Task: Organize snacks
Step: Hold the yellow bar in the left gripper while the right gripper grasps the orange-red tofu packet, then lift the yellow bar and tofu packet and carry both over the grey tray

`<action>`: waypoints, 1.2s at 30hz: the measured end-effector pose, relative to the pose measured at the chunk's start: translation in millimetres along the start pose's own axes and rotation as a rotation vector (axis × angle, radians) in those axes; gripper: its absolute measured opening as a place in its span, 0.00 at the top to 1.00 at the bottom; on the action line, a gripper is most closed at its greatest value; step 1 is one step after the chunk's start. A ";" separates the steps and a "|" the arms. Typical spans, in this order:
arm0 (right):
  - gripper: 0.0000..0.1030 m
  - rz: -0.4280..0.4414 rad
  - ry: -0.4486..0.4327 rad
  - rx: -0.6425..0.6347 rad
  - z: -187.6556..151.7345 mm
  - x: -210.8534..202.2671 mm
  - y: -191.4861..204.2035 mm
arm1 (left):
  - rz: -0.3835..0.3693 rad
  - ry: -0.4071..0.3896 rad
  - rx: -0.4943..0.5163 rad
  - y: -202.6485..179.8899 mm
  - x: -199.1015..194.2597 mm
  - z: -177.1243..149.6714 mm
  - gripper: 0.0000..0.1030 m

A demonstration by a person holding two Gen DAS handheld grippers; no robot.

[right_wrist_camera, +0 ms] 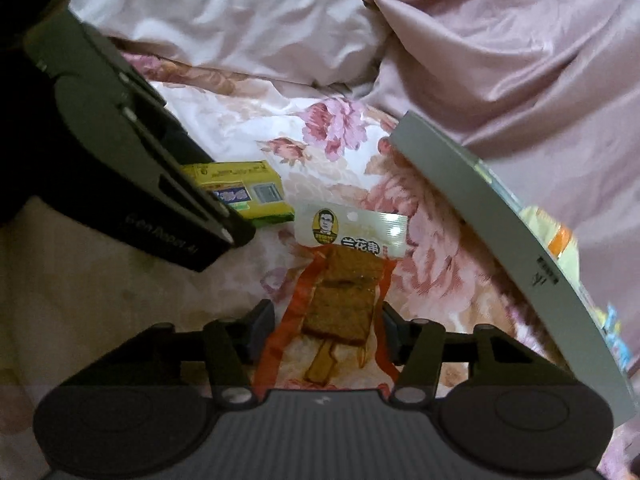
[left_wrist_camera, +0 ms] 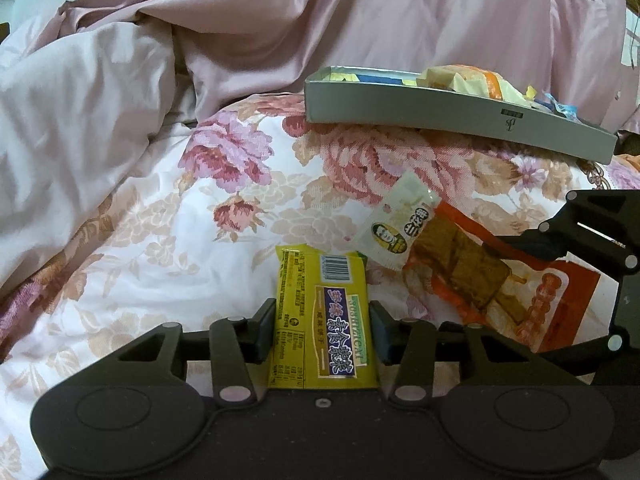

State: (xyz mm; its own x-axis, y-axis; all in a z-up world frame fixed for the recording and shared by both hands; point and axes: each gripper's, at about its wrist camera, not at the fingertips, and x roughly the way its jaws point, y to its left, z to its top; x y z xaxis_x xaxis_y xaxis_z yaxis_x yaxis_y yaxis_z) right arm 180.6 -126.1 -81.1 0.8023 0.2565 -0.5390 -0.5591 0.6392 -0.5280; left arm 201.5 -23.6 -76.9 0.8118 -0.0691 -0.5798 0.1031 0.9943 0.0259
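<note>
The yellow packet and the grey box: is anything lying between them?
No, only bare flowered bedspread separates the yellow packet from the grey box, as the left wrist view shows. The tofu snack lies off to the right.

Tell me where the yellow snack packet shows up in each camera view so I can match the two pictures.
Left wrist view: the yellow snack packet sits bottom centre, between the left tool's fingers.
Right wrist view: the packet lies left of centre, partly hidden by the left tool's dark body.
Shared landmark: the grey box of snacks, upper right in both.
</note>
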 end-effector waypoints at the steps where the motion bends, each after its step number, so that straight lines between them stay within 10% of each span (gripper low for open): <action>1: 0.44 -0.010 -0.003 -0.005 -0.5 0.0 0.0 | 0.001 -0.004 -0.001 0.1 -0.5 0.2 0.52; 17: 0.47 -0.268 -0.112 -0.276 -13.0 -1.1 14.8 | 0.007 -0.109 -0.062 4.1 -13.7 6.6 0.52; 36: 0.47 -0.459 -0.264 -0.144 3.2 -37.4 -33.6 | 0.056 -0.276 -0.133 -24.0 -40.4 71.6 0.52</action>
State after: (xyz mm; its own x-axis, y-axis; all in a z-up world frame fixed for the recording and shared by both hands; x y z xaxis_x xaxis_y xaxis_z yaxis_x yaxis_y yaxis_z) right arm 170.1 -154.8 -41.1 0.9854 0.1597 -0.0591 -0.1476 0.6274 -0.7646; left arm 207.4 -50.5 4.2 0.9414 -0.0147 -0.3371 -0.0079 0.9978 -0.0655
